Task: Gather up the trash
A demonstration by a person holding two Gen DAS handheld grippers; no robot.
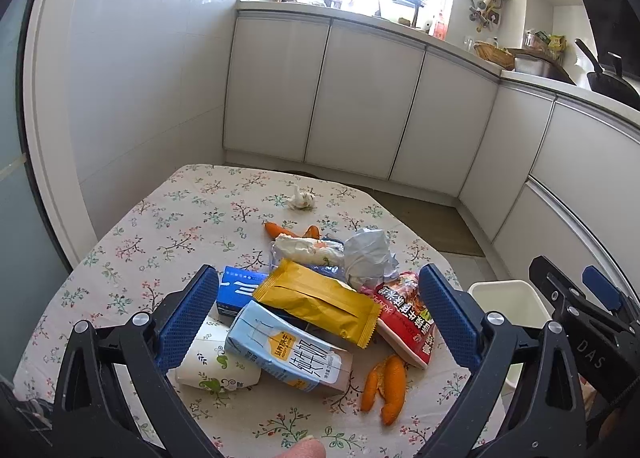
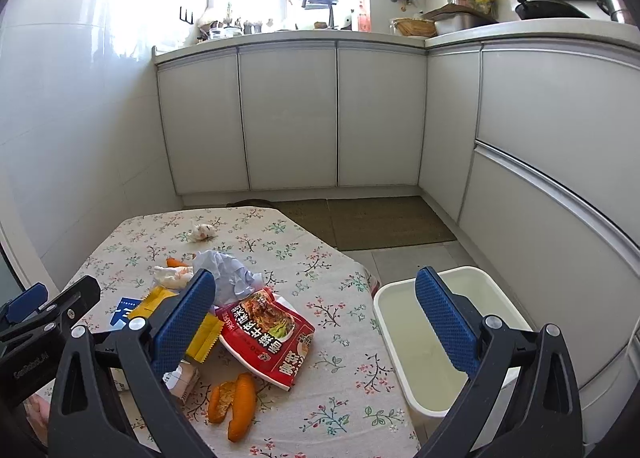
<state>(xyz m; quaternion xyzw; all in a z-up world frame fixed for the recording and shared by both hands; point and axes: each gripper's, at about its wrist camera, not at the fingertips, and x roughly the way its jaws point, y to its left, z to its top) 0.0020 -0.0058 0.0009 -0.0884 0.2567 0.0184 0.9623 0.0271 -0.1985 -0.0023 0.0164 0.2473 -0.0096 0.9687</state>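
We hold both grippers spread wide, pinching nothing. The heap of wrappers, with the yellow foil packet (image 1: pixel 320 300) uppermost, lies at twelve o'clock between the left gripper (image 1: pixel 320 322) jaws on the floral-clothed desk (image 1: pixel 160 218). The white plastic bin (image 2: pixel 452 338) sits at three o'clock beside the desk, under the right gripper (image 2: pixel 320 322).

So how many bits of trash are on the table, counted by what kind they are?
Packets and wrappers: 3 (yellow packet, red noodle packet, clear wrapper)
Cartons and boxes: 2 (milk carton, blue box)
Paper cups: 1
Crumpled paper and tissue: 2
Orange peel: 2
Total: 10
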